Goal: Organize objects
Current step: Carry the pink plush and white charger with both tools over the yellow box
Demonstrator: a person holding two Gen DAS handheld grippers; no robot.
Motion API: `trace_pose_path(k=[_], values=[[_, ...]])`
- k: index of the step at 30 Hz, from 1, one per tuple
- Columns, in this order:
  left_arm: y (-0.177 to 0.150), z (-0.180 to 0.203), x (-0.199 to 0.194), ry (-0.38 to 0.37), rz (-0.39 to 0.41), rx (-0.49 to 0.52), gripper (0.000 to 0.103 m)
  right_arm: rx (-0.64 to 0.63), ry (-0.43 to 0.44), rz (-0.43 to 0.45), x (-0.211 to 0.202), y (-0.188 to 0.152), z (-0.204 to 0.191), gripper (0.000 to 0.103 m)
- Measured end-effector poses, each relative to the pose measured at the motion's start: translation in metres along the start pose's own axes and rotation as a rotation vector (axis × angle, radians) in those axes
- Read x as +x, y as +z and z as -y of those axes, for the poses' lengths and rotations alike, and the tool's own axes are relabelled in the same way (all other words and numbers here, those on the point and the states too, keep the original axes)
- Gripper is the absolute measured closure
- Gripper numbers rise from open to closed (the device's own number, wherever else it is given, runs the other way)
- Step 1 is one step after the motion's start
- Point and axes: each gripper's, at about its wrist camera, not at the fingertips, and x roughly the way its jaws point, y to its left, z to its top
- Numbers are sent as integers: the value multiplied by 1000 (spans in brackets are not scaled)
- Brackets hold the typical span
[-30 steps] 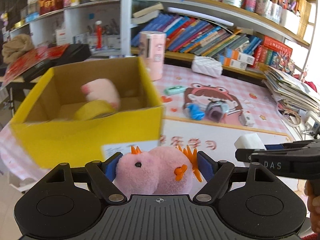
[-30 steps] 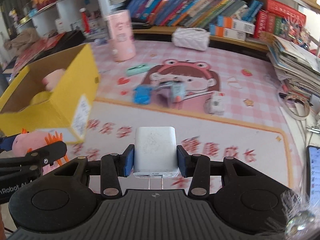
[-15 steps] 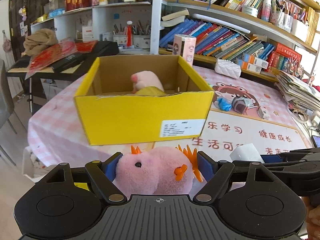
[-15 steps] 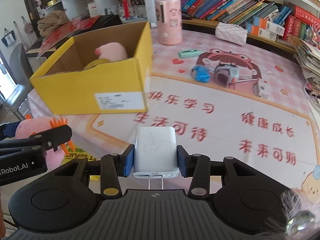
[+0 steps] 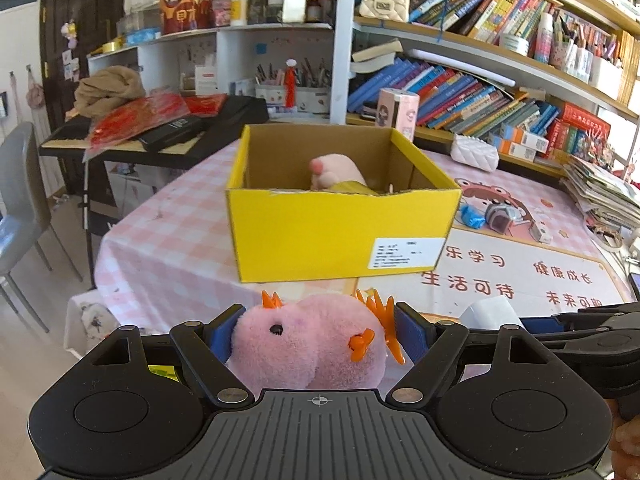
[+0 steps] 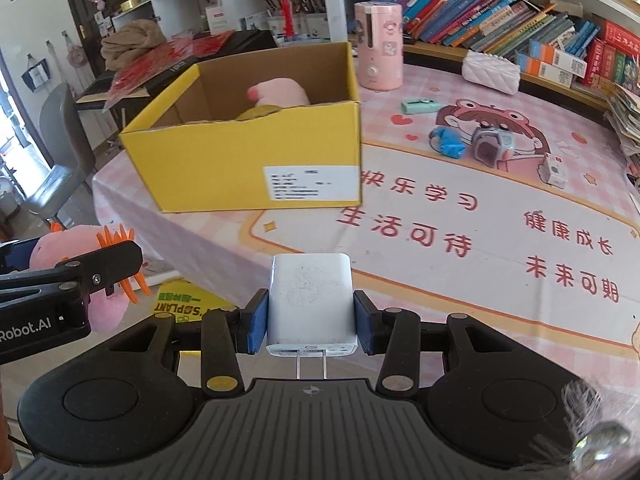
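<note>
Pink plush toy is sitting clamped between our left gripper jaws, while our right gripper is pinching a white charger. Beyond them, the yellow box on the table is holding another plush.

Bookshelves, grey chair, pink canister behind.

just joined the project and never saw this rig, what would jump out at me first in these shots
The yellow cardboard box on the pink-checked table, with a pink plush already inside. Then the loads up close: the left tongs grip a pink plush toy with orange fins, and the right tongs clamp a white charger plug.
</note>
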Motion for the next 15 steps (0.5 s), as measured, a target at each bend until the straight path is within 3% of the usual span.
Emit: trace_pose_path(k=[15], values=[[3, -12, -9, -3, 38, -9, 23, -24, 0, 19, -5, 4, -18, 62]])
